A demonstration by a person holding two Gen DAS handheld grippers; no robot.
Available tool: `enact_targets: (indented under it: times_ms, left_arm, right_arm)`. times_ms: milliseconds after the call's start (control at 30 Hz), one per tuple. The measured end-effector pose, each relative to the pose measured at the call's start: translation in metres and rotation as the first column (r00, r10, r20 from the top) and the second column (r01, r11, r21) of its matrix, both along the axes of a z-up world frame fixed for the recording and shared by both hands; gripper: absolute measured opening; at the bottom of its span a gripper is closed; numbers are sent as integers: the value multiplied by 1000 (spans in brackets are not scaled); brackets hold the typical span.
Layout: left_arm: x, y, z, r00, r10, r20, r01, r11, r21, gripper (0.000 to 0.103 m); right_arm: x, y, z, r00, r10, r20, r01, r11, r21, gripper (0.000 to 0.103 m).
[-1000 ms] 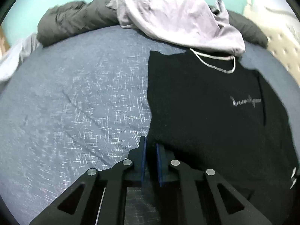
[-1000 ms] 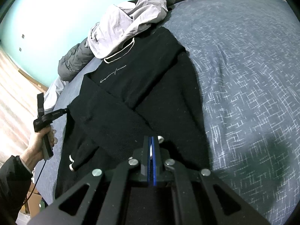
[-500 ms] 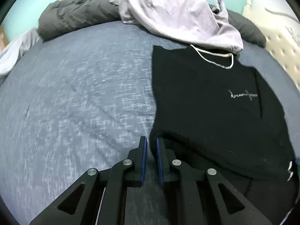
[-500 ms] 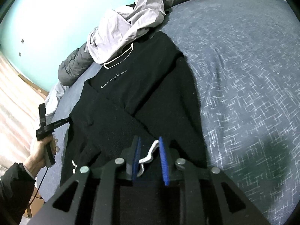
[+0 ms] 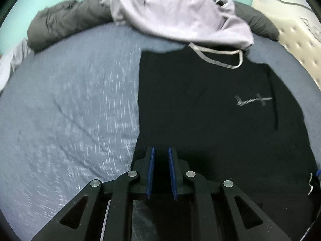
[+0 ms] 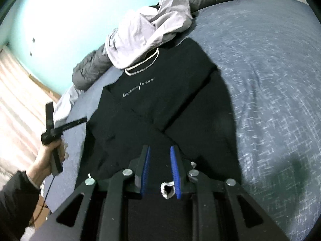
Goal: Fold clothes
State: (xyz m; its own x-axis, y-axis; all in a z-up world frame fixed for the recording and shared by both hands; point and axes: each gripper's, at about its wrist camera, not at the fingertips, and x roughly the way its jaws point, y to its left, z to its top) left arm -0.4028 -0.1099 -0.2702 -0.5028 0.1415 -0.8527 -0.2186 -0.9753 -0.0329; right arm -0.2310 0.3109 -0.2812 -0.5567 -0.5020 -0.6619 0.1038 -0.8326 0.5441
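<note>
A black sweatshirt (image 5: 210,108) with a white-trimmed collar and small chest lettering lies flat on the blue-grey bed; it also shows in the right wrist view (image 6: 160,108) with both sleeves folded across the body. My left gripper (image 5: 160,152) is open and empty over the shirt's lower left edge. My right gripper (image 6: 159,150) is open above the crossed sleeves, with a white-trimmed cuff (image 6: 167,188) lying loose between its jaws near their base. The left gripper also shows held in a hand in the right wrist view (image 6: 52,132).
A crumpled lilac garment (image 5: 180,14) lies by the shirt's collar. A rolled dark grey duvet (image 5: 66,26) runs along the far edge under a turquoise wall. A tufted cream headboard (image 5: 301,40) is at the right. Bare bed sheet (image 6: 270,80) lies right of the shirt.
My right gripper was shut on the sleeve cuff, then opened and let it go onto the shirt. My left gripper opened a little and shifted right over the shirt's edge.
</note>
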Motion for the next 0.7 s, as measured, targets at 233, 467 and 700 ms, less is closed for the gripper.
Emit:
enact_targets:
  times_ms: [233,467,700]
  left_arm:
    - [12,-2,6,999,34,-40,-34,999,14,15]
    - [19,1,-3,1000,5,15,-6,1000,27,24]
    - [58,-13,24,1000,-10,-3,10,1000,23,29]
  right_arm:
    - [-3,-11,-25,990,18,138,-42,983,177,20]
    - [3,-4,-3,998,3,63,-11,991,133,20]
    - [9,-6,-18,989,-10,145,-17,982,187,20]
